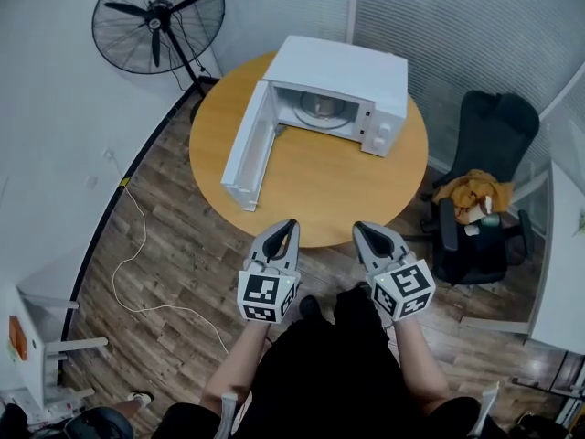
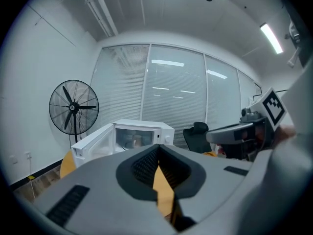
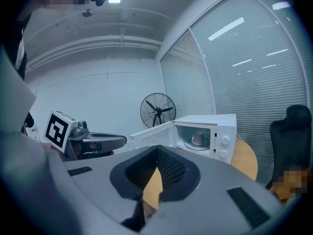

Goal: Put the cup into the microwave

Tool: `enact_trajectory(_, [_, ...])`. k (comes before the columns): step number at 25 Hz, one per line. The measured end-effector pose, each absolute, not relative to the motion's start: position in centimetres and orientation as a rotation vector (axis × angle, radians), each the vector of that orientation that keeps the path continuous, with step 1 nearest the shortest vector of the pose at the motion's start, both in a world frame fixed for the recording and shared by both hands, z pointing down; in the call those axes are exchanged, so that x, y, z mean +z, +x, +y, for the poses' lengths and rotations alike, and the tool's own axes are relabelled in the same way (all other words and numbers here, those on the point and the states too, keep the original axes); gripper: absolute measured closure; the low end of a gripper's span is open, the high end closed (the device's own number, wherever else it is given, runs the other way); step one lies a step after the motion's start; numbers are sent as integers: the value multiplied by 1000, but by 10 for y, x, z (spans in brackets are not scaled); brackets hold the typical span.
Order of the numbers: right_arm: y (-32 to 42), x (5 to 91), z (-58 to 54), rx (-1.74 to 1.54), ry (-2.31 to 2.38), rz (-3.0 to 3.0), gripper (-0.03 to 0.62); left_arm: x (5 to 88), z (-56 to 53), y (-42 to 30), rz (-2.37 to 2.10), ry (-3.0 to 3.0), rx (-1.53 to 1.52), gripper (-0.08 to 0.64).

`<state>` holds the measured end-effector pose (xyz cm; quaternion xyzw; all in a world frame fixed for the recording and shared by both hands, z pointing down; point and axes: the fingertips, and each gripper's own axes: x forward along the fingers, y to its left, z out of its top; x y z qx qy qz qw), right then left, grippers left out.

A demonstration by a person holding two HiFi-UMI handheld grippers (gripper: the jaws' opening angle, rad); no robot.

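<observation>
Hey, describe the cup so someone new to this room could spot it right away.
Find the round wooden table and the white microwave on it, door wide open. The pale cup stands inside on the glass turntable, the only thing in there.

Head view: the cup point(image 1: 322, 106) in the microwave point(image 1: 347, 67) cavity reads only as a dim grey shape, too small to detail. Near rim of the desk point(image 1: 311, 186), lower centre, is partly covered by the left gripper point(image 1: 289, 226) and right gripper point(image 1: 362, 228). Orange bundle point(image 1: 471, 195) on the chair point(image 1: 494, 122), right of frame: unidentifiable. Person point(image 1: 311, 373) cut off at the bottom edge.
</observation>
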<state>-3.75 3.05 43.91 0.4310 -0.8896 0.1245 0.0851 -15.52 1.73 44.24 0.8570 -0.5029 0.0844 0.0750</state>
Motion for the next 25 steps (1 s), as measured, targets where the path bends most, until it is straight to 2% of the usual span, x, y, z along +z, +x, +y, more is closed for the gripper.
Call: enact_trajectory(25, [-20,431,32,305,1201,-2675,583,429,20,-133,-1518,2535,242,563])
